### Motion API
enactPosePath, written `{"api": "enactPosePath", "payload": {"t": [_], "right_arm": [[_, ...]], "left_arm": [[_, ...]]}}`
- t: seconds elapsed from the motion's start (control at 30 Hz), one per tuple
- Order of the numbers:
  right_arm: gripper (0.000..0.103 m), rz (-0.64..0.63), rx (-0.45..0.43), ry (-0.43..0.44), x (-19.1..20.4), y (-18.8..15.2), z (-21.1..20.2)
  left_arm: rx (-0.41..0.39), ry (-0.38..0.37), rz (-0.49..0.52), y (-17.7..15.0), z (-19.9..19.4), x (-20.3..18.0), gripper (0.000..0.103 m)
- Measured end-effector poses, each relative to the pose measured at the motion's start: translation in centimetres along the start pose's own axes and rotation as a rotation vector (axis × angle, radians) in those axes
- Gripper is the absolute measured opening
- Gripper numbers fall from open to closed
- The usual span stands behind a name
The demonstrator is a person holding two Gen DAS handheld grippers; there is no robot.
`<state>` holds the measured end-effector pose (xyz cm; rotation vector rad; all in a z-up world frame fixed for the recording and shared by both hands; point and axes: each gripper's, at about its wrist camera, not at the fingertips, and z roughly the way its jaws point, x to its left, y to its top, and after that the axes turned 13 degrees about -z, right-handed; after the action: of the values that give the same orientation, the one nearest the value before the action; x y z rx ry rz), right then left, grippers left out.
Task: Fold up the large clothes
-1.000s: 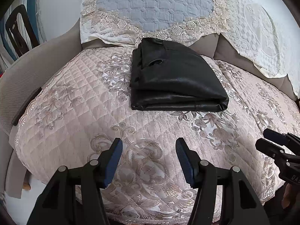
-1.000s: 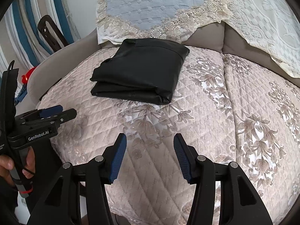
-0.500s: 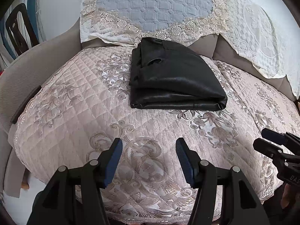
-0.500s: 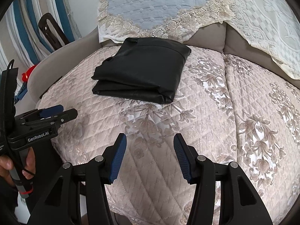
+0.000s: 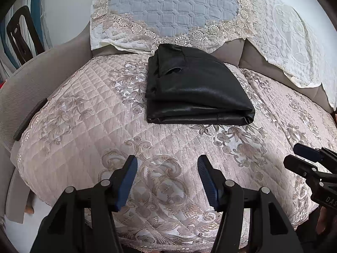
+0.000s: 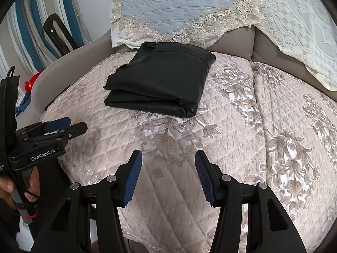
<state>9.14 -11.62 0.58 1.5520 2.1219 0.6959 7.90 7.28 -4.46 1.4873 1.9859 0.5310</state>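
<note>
Reading the right wrist view from its left edge, I see the person's hand wrapped around the grey handle of the left gripper, whose black body carries the white lettering "GenRobot.AI"; its jaws stand released with nothing between them. In its own wrist view, the left gripper shows both blue-padded fingers parted over the bare sofa cover, a pink quilted fabric with beige floral embroidery. Moving toward centre, the black garment lies folded into a thick rectangular stack at the back of the seat, its far edge just beside the lace-trimmed blue backrest cover, well apart from both tools. The folded edge faces the cameras, and a pocket opening shows on the top layer. At the right of the left wrist view, the right gripper enters, its body marked with partial letters that read "DAS"; the rest is cut off. In its own view, the right gripper is likewise released, its ribbed blue pads holding nothing above the sofa cover.
</note>
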Motion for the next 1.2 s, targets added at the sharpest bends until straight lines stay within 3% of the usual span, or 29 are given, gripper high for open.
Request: {"api": "enactPosePath", "payload": {"t": [1.2], "right_arm": [[0.053, -0.003, -0.001, 0.005, -0.14, -0.01, -0.14]], "left_arm": [[0.01, 0.011, 0.002, -0.37, 0.16, -0.39, 0.061]]}}
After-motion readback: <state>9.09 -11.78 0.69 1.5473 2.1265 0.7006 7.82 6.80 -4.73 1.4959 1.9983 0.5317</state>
